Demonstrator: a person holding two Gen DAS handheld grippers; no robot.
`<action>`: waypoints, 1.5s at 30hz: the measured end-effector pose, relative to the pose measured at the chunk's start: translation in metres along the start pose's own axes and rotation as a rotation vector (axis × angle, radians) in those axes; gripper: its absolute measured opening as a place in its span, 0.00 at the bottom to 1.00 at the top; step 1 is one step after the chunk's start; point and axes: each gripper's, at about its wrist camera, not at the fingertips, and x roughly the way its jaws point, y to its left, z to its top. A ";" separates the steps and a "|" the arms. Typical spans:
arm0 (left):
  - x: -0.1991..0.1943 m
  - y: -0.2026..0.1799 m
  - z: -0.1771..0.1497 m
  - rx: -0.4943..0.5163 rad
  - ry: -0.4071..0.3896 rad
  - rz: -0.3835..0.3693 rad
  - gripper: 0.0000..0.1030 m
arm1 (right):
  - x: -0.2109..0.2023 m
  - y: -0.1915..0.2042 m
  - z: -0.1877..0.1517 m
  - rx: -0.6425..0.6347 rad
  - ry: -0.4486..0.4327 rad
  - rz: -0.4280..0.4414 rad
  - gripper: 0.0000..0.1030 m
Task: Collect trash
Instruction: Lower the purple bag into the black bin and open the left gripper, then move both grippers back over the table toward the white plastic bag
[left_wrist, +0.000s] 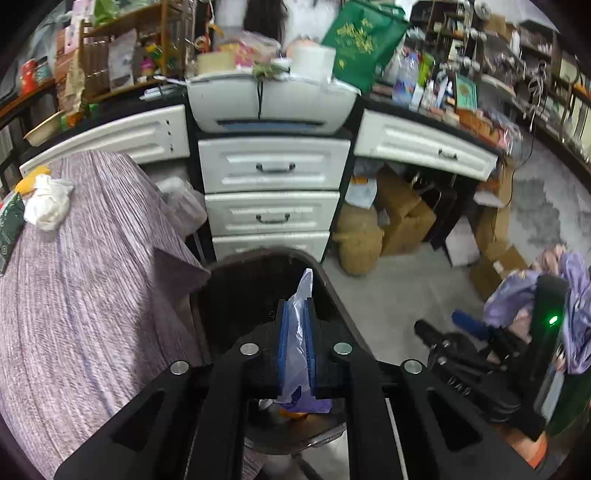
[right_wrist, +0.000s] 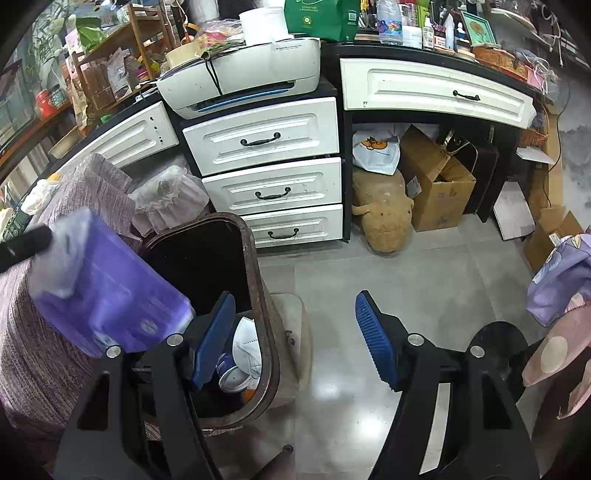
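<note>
My left gripper (left_wrist: 296, 305) is shut on the clear end of a purple plastic package (left_wrist: 295, 350), which hangs over the open brown bin (left_wrist: 258, 255). In the right wrist view the same package (right_wrist: 110, 295) hangs at the left beside the bin (right_wrist: 255, 266), which holds a white mask (right_wrist: 249, 347) and a cup (right_wrist: 231, 374). My right gripper (right_wrist: 295, 341) stands open over the bin's right rim and the floor, with nothing between its fingers. A crumpled white tissue (left_wrist: 48, 203) lies on the purple cloth (left_wrist: 92, 277).
White drawers (right_wrist: 269, 140) and a printer (right_wrist: 240, 77) stand behind the bin. A bag-lined basket (right_wrist: 170, 199) sits to its left. A plush toy (right_wrist: 384, 218) and cardboard boxes (right_wrist: 439, 188) lie under the desk. Grey floor (right_wrist: 406, 273) spreads to the right.
</note>
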 end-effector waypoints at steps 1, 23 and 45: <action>0.004 -0.001 -0.002 0.007 0.016 0.000 0.15 | 0.000 0.000 0.000 0.001 -0.001 -0.001 0.66; -0.037 0.000 -0.032 0.077 -0.002 0.043 0.94 | -0.015 0.023 0.000 -0.031 -0.029 0.049 0.88; -0.125 0.069 -0.045 0.007 -0.155 0.175 0.95 | -0.061 0.118 0.012 -0.177 -0.109 0.234 0.89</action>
